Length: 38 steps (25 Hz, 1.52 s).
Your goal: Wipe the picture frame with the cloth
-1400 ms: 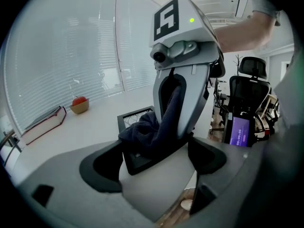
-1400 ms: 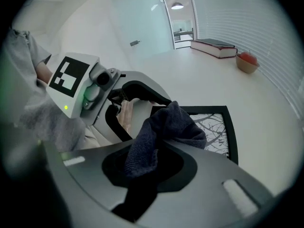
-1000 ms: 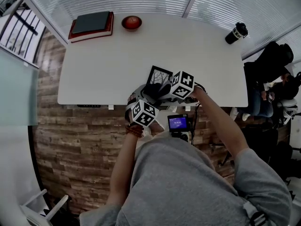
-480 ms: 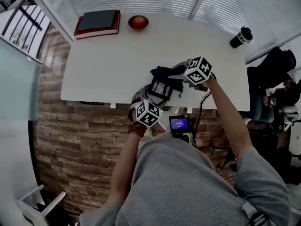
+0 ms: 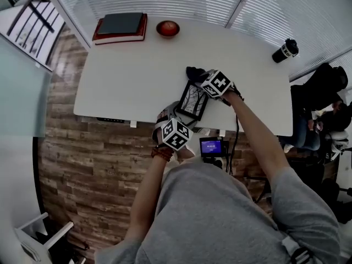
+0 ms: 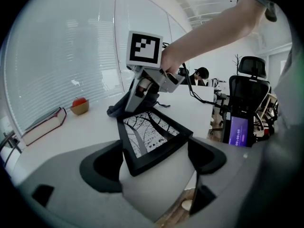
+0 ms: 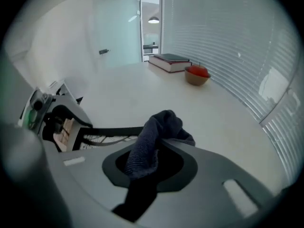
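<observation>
Black picture frame [image 6: 152, 134] sits tilted at the white table's [image 5: 126, 76] near edge, its near corner pinched between the left gripper's [image 6: 153, 163] jaws. Over on the right gripper [image 7: 151, 165], the jaws are clamped on a dark cloth [image 7: 154, 132], bunched right at the frame's far edge. Far left corner: a book [image 5: 121, 26] and a bowl [image 5: 168, 28] of red fruit. Far right corner: a cup [image 5: 286, 50]

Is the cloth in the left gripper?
No, the left gripper grips the picture frame by its near corner, while the dark cloth sits in the right gripper.
</observation>
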Available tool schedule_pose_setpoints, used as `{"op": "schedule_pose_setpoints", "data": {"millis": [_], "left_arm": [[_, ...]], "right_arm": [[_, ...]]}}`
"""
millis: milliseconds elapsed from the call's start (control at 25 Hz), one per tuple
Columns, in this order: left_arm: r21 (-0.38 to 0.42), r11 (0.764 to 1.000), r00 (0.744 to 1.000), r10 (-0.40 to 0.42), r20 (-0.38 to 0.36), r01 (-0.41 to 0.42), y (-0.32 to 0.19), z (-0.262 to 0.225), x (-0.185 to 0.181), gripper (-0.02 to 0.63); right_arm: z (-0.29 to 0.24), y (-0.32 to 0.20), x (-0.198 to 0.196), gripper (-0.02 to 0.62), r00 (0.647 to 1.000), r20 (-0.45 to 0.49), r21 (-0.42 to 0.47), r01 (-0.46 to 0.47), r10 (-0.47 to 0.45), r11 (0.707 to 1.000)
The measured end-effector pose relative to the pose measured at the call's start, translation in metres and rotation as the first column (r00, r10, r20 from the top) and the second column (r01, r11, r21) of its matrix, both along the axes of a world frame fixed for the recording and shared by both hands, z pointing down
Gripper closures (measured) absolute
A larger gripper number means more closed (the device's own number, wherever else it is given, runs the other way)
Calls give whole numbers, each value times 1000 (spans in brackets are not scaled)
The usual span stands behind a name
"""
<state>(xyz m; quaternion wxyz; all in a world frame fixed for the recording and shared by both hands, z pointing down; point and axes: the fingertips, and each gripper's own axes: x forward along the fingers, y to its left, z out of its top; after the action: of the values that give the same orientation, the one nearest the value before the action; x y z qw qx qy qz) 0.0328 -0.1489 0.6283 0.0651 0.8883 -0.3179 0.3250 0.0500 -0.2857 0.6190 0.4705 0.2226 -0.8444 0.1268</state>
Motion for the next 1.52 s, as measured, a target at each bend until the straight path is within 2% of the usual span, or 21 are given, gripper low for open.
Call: {"op": "schedule_pose_setpoints", "data": {"millis": [80, 160, 480, 560, 760, 1080, 1320, 1520], "left_arm": [[1, 1000, 1000, 1, -1, -1, 0, 0, 1, 169], [0, 1000, 1000, 2, -1, -2, 0, -1, 0, 169], [-6, 1000, 1000, 2, 0, -2, -1, 0, 0, 169], [-5, 1000, 1000, 3, 0, -3, 0, -1, 1, 169], [-4, 1000, 1000, 1, 1, -1, 0, 0, 1, 170], [0, 1000, 1000, 1, 1, -1, -1, 0, 2, 170], [2, 1000, 1000, 1, 0, -1, -1, 0, 2, 170], [3, 1000, 1000, 0, 2, 0, -1, 1, 1, 170]], "right_arm": [[0, 3, -8, 528, 997, 53, -35, -62, 64, 997], [-2, 5, -13, 531, 995, 68, -36, -76, 78, 996], [-4, 17, -20, 526, 997, -28, 98, 75, -73, 992], [-6, 25, -24, 526, 994, -34, 104, 110, -107, 988], [3, 53, -39, 526, 982, -39, 18, 187, -186, 982], [2, 86, -47, 526, 978, 4, -63, 208, -209, 976], [0, 104, -54, 526, 982, 111, -140, 169, -154, 976], [1, 113, -57, 526, 980, 153, -200, 154, -124, 968]]}}
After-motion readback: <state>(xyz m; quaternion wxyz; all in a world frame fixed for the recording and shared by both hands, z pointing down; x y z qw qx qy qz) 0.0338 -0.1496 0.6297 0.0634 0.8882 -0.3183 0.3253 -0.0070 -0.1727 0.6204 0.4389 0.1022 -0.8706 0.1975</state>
